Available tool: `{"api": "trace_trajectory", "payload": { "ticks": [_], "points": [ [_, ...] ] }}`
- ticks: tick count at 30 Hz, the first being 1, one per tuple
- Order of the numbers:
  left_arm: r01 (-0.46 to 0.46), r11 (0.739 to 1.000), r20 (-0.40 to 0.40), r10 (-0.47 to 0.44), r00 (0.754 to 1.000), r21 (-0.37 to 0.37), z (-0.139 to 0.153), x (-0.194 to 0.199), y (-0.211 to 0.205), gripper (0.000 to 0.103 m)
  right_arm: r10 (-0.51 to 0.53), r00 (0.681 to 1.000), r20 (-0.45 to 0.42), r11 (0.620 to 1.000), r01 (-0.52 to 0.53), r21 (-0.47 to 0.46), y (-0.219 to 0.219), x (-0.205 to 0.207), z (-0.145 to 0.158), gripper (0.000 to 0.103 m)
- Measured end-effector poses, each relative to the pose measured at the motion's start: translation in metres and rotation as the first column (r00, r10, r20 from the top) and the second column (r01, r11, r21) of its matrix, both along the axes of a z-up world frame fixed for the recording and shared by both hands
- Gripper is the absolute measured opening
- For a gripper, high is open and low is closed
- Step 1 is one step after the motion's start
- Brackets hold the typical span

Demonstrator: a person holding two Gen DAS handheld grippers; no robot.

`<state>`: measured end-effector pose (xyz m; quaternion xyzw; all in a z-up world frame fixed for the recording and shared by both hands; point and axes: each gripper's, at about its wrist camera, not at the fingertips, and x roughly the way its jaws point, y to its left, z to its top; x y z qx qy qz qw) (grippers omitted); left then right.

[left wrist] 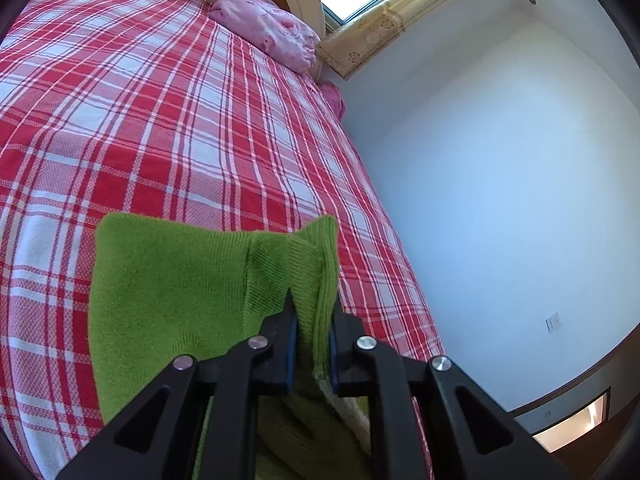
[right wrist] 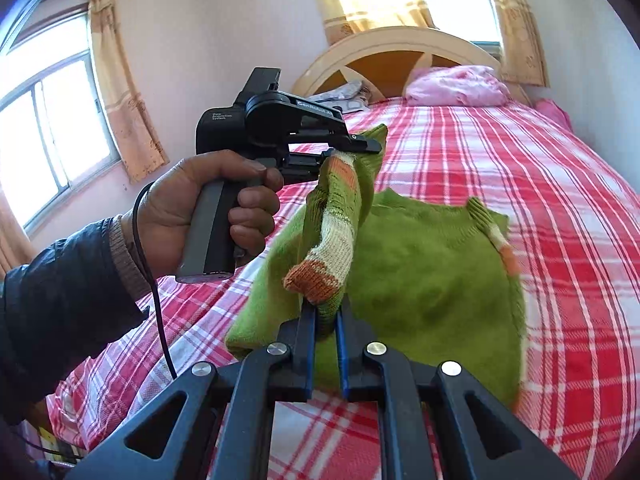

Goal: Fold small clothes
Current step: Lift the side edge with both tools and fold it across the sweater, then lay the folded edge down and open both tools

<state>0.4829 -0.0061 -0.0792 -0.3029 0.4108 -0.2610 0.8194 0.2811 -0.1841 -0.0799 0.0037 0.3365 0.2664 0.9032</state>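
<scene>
Right wrist view: one sweater, two claws gripping

We saw one green sweater (right wrist: 432, 276) lying on the plaid bed (right wrist: 560, 184). Our right claw (right wrist: 323, 320) pinched its striped sleeve cuff (right wrist: 320, 280); our left claw (right wrist: 360, 148), held in our left hand (right wrist: 208, 208), clamped the sleeve higher up. Two pillows, one pink pillow (right wrist: 456, 86), sat by the headboard (right wrist: 396, 46).

Sunlit bedroom — red plaid bed (left wrist: 160, 120), curtained windows (right wrist: 52, 128), white walls (left wrist: 500, 160).
</scene>
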Motion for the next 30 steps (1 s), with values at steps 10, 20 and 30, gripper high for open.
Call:
{"api": "trace_trajectory", "payload": {
  "ticks": [10, 20, 30],
  "points": [
    [0.071, 0.997, -0.011, -0.071, 0.997, 0.033, -0.003, 0.007, -0.054, 0.013, -0.075, 0.995, -0.066, 0.996, 0.078, 0.032, -0.051, 0.005, -0.009, 0.008],
    [0.119, 0.987, -0.019, -0.118, 0.993, 0.109, -0.011, 0.011, -0.096, 0.013, -0.155, 0.977, -0.146, 0.985, 0.164, 0.057, -0.09, 0.011, -0.026, 0.008],
    [0.145, 0.957, 0.021, -0.155, 0.988, 0.251, -0.013, 0.002, -0.136, 0.017, -0.191, 0.954, -0.229, 0.975, 0.212, 0.071, -0.111, 0.013, -0.046, 0.009]
  ]
}}
